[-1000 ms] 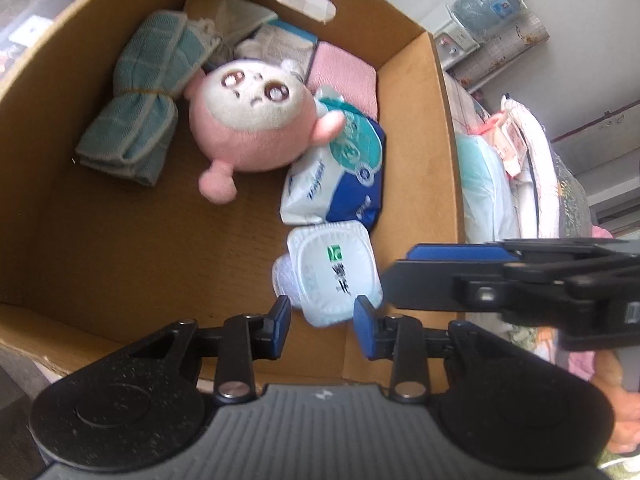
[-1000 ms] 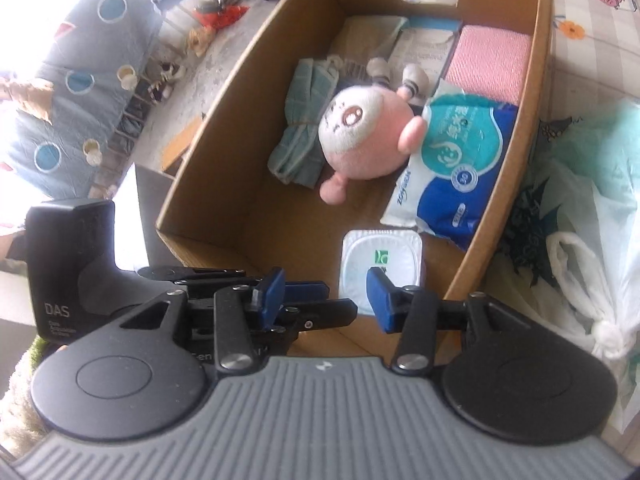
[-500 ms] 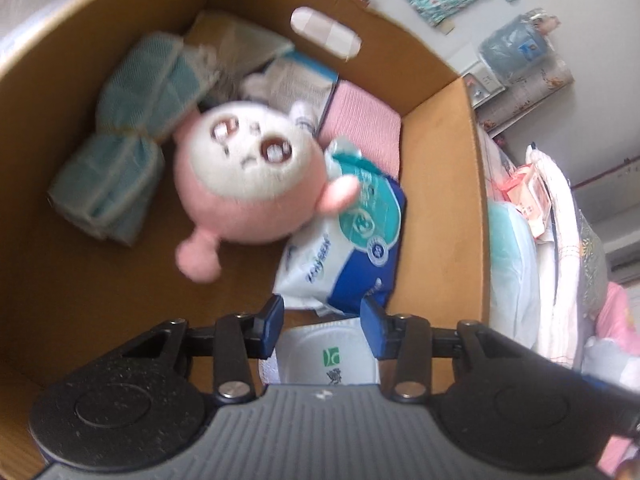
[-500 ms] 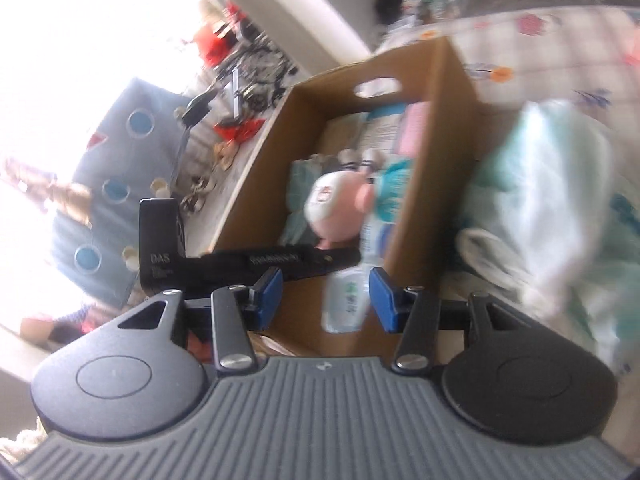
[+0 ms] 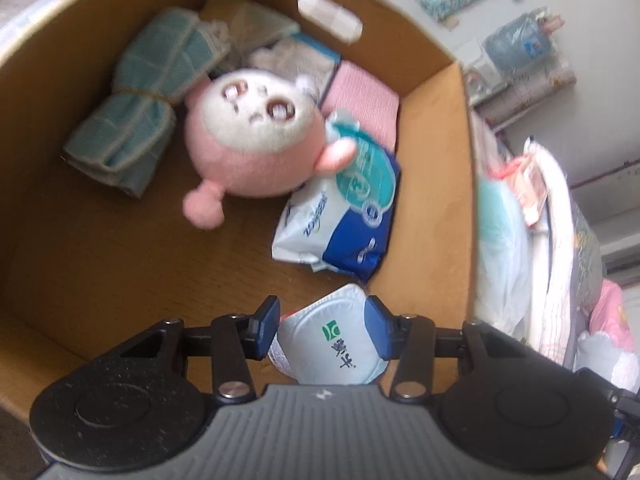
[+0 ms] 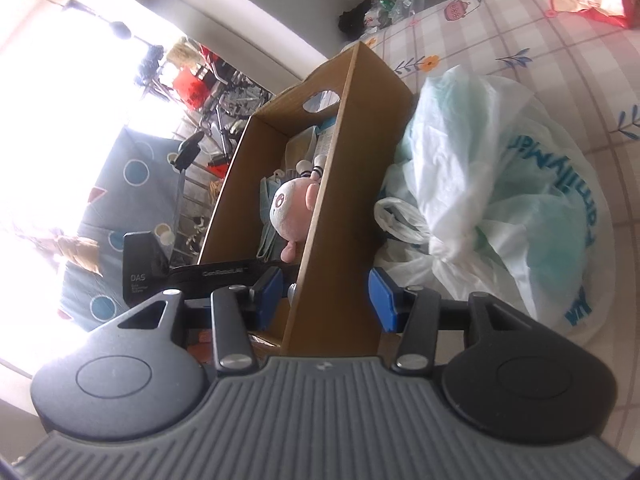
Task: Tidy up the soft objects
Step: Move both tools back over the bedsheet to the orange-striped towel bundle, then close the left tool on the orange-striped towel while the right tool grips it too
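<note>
Pale blue soft pouch [image 5: 336, 348] with a green logo, down in the near right corner of the cardboard box [image 5: 432, 200], lying between the fingers [image 5: 266, 326] of the left gripper [image 5: 322, 330]. Fingers part open and just now spread wider, flanking the pouch with a sliver of gap on the left side, not squeezing it. Just beyond, a blue-and-white tissue pack [image 5: 344, 216] against the right wall, with a pink plush toy [image 5: 252, 148] leaning on it. Farther back, a tied teal towel roll [image 5: 132, 120] and a folded pink cloth [image 5: 360, 100]. Outside the box, right gripper [image 6: 326, 298] with fingers part open and holding nothing, aimed along the box's outer wall. Beside that wall, a white plastic bag [image 6: 500, 160] on a checked floral cover [image 6: 560, 40].
</note>
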`<state>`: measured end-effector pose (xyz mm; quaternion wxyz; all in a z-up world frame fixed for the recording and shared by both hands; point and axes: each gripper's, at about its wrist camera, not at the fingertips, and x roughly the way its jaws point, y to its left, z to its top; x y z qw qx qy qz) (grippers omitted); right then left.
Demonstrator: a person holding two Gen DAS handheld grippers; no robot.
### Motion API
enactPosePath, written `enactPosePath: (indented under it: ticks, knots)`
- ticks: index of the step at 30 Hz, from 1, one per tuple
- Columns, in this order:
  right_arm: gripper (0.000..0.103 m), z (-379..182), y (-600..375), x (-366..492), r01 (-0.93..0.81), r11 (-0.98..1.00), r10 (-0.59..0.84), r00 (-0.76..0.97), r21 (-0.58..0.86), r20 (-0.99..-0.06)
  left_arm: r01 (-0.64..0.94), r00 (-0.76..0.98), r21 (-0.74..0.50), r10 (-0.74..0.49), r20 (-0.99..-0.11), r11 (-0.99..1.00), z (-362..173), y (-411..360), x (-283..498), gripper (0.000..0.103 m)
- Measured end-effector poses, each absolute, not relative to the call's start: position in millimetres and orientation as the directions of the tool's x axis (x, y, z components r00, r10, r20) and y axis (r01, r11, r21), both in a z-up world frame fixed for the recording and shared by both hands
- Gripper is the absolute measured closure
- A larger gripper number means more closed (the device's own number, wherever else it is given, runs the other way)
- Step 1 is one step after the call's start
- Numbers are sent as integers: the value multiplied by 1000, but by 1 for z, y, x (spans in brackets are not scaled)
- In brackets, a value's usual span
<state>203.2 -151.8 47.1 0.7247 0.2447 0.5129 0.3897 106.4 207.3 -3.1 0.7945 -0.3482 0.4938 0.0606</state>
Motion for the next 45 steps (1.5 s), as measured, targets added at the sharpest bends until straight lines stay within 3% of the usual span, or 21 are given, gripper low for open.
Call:
enactPosePath:
  ticks: [8,11,14,23,30,43,45]
  knots:
    - [49,62,-213,179,-287,650,749,397,704,-530,-303,762,-448,-68,-644,841,69,169,72,38]
    - [46,68,-247,165,-250,715,669,515,653,-535,-181,811,-411,-100,-576,893,87,126,78,36]
    - [44,71,-284,149,-191,771,578,609,607,-543,-16,811,-381,-211,-545,924,92,75,91,33]
    - [42,43,-376,110,1,821,418,680,571,-602,306,729,-265,-404,-552,914,47,-63,110,35]
    - [42,14,-408,100,82,822,362,689,563,-628,370,653,-282,-464,-599,885,-5,-107,114,41]
    - [44,-34,-409,156,103,920,239,619,378,-748,402,605,-296,-493,-624,867,-51,-156,119,48]
    - [52,-44,-407,164,99,936,216,598,339,-772,413,587,-300,-503,-634,860,-55,-161,119,48]
